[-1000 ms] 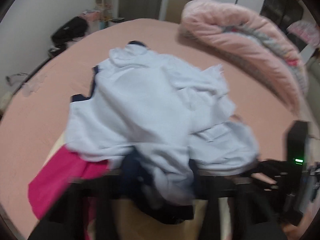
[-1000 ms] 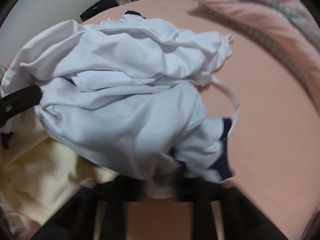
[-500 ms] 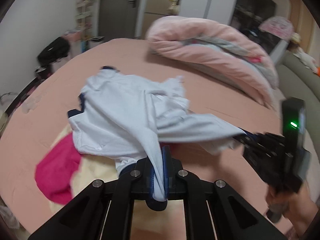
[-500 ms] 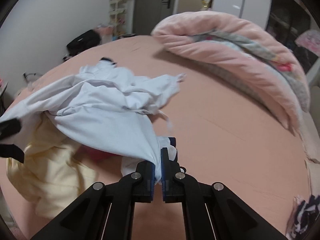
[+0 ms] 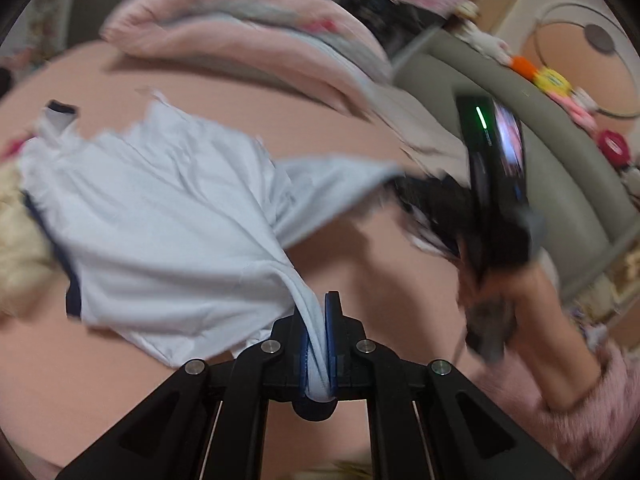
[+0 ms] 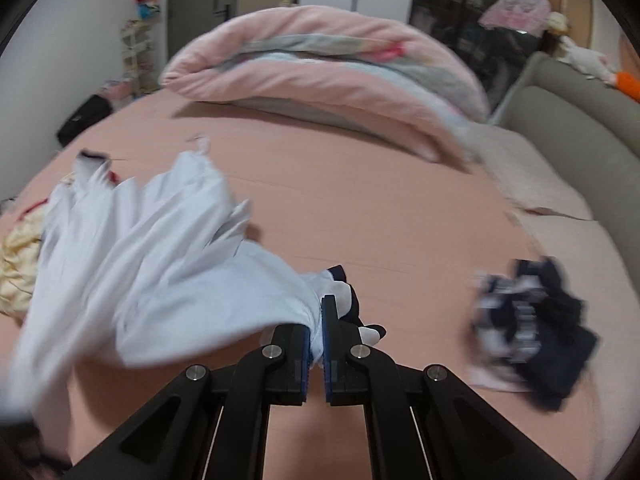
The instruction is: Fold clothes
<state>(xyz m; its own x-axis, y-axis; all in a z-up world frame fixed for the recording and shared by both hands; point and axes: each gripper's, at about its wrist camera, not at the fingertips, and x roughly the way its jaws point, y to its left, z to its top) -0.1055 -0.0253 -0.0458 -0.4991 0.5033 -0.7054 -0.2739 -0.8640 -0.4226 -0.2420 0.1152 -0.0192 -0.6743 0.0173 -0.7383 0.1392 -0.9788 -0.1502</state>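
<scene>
White shirt (image 5: 160, 216) stretched lengthwise between left gripper (image 5: 318, 344) and right gripper (image 6: 316, 336), both clamping it.

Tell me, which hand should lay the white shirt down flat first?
Probably the left gripper: its fingers pinch the white shirt nearest the clear pink bed. The right gripper sits near the dark clothes pile.

Pink-sheeted bed (image 6: 380, 216), rolled pink duvet (image 6: 320, 76), grey-green padded headboard (image 6: 580, 128), white wall (image 6: 72, 40), grey door (image 6: 196, 0)
</scene>
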